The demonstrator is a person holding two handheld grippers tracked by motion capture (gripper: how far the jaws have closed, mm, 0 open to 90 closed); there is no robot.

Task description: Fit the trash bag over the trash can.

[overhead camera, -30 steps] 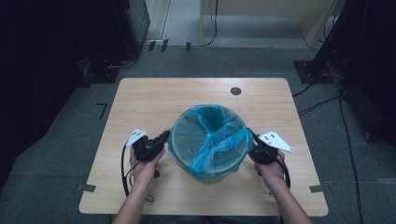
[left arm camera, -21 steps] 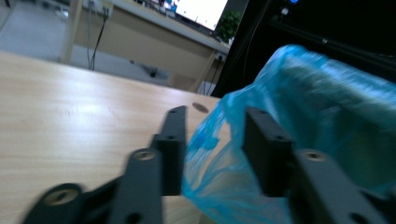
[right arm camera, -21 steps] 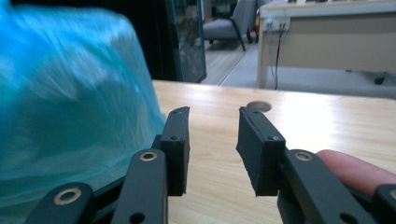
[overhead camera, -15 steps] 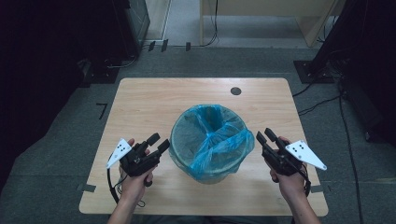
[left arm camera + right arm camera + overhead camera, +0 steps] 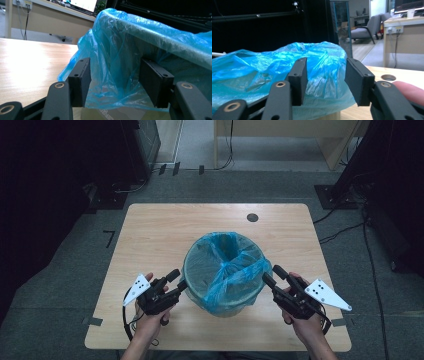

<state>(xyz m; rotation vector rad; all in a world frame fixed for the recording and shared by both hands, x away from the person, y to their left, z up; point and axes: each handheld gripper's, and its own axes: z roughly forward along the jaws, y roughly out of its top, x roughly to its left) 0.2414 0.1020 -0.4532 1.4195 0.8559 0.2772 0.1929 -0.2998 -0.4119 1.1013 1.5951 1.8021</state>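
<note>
We see the bin with its blue bag standing mid-desk. Our left gripper and right gripper flank it, jaws parted and just opening, with loose bag film between them, unpinched.

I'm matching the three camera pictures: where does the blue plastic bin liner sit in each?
High view: the blue plastic bin liner sits centre, on the wooden table.
Left gripper view: centre and right, beyond the jaws.
Right gripper view: left and centre.
Shared landmark: the wooden table.
</note>
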